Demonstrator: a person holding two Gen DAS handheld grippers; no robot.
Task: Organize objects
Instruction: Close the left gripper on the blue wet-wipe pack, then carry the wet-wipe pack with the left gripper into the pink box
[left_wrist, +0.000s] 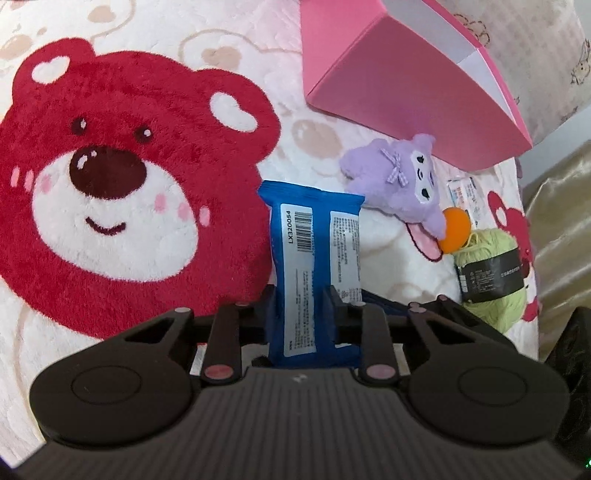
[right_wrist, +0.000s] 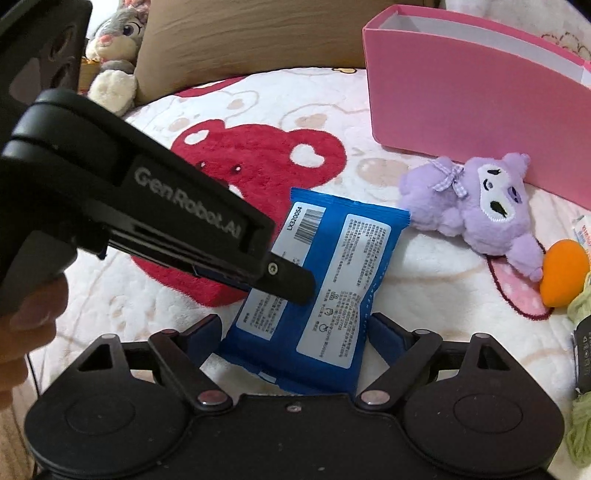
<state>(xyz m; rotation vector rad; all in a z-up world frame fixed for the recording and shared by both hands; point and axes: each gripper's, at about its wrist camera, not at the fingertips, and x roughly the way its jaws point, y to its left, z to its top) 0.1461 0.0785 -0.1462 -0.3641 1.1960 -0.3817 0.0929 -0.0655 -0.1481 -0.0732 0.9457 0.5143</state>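
The left gripper (left_wrist: 300, 306) jaws are squeezing the blue packet (left_wrist: 314, 258); the right gripper (right_wrist: 293, 332) jaws are sitting open around it. Lifting it slowly toward the pink box (right_wrist: 472, 122) seems best.

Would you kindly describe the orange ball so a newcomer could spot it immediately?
Start at the pink box on the bear blanket. In front of it lies a purple plush; the orange ball sits between that and the green yarn, the only smooth, round item.

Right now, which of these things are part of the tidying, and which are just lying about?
Part of the job:
- blue wipes packet, pinched by the left gripper; right gripper open around it
- pink box
- purple plush toy
- orange ball
- green yarn skein

Just lying about:
- bear blanket
- grey bunny plush
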